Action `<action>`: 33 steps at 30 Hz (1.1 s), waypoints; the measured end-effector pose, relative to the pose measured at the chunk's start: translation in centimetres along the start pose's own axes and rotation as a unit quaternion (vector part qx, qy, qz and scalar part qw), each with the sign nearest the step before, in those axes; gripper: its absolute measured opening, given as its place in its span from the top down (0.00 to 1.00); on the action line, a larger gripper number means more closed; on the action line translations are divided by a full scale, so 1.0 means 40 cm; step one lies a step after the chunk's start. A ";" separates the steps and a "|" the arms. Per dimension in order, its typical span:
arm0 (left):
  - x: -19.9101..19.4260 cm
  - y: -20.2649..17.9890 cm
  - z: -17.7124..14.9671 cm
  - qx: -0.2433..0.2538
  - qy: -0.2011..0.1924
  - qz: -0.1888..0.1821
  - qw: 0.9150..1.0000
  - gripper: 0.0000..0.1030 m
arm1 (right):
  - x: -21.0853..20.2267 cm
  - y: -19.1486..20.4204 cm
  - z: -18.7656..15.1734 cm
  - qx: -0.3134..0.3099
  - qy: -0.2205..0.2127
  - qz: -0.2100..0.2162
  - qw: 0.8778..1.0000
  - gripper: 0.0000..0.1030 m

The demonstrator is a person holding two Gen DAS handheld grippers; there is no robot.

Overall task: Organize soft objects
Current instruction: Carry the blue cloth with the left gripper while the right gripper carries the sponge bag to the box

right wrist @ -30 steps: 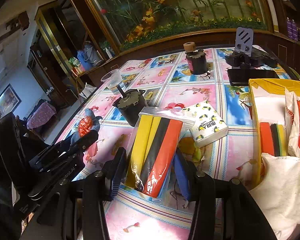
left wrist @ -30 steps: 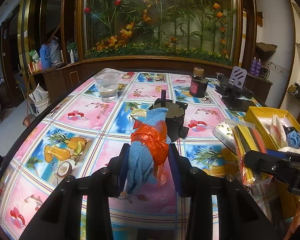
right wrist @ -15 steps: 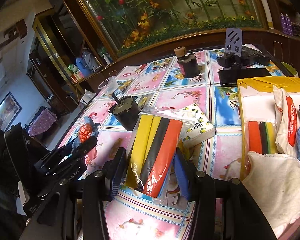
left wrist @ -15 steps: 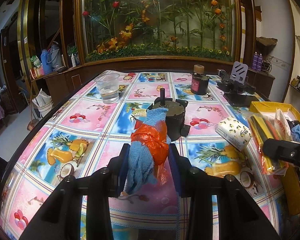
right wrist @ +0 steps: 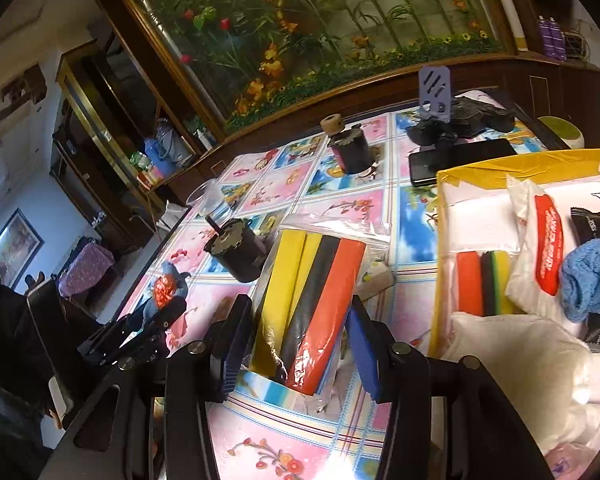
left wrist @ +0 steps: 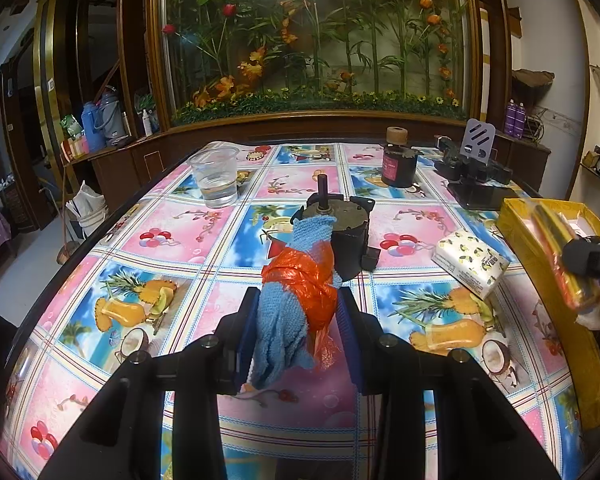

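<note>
- At the far left of the fruit-print tablecloth [left wrist: 148,240], I am seeing a clear plastic cup [left wrist: 215,176] standing upright with a little water sitting in its bottom.
- My left gripper [left wrist: 298,324] is clamping a blue towel bundle [left wrist: 284,320] wrapped with an orange plastic strip [left wrist: 304,280]; both pads are pressing on the bundle, and it is hanging above the cloth, its top end leaning toward a dark motor-like part [left wrist: 346,232] with an upright shaft.
- Farther back, I am looking at a dark jar [left wrist: 398,160] with a cork-coloured cap, standing upright; what it holds I cannot tell.
- To the right of the motor part, a lemon-print tissue pack [left wrist: 470,262] is lying flat on the cloth, near the box's left wall.
- My right gripper [right wrist: 300,332] is squeezing a clear bag of sponge strips [right wrist: 312,304] showing yellow, black and orange bands; the bag is sitting lifted off the cloth, just left of the box and not inside it.
- At the right edge, a yellow cardboard box [right wrist: 444,216] is lying open. In it I am seeing a second stack of orange, black and yellow-green sponges [right wrist: 484,282] near the left wall, a white packet with a red label [right wrist: 540,256] beside them, a blue towel [right wrist: 590,280] further right, a black wrapper [right wrist: 596,220] behind that towel, and a white cloth [right wrist: 516,352] filling the near end.
- Behind the box, a black phone [right wrist: 460,160] is lying flat beside a dark stand [right wrist: 452,120].
</note>
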State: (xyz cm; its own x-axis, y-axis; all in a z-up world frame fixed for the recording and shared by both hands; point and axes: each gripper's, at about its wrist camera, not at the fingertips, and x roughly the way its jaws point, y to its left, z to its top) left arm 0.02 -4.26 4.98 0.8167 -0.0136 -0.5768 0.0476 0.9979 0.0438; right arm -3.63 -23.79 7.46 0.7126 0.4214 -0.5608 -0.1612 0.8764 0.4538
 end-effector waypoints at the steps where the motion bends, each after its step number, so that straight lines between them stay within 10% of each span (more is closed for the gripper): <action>1: 0.000 0.001 -0.001 0.001 0.000 0.001 1.000 0.64 | -0.005 -0.007 0.002 0.003 -0.003 -0.001 1.000 0.50; 33: -0.018 -0.082 -0.007 0.020 -0.003 -0.052 0.998 0.64 | -0.194 -0.228 0.024 0.085 -0.070 -0.028 0.994 0.51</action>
State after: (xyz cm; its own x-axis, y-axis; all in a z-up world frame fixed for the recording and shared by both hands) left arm -0.90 -7.52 5.02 0.8097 -0.1167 -0.5751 0.1550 0.9877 0.0178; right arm -7.05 -35.27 8.34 0.8071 0.3258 -0.4924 -0.0095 0.8410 0.5410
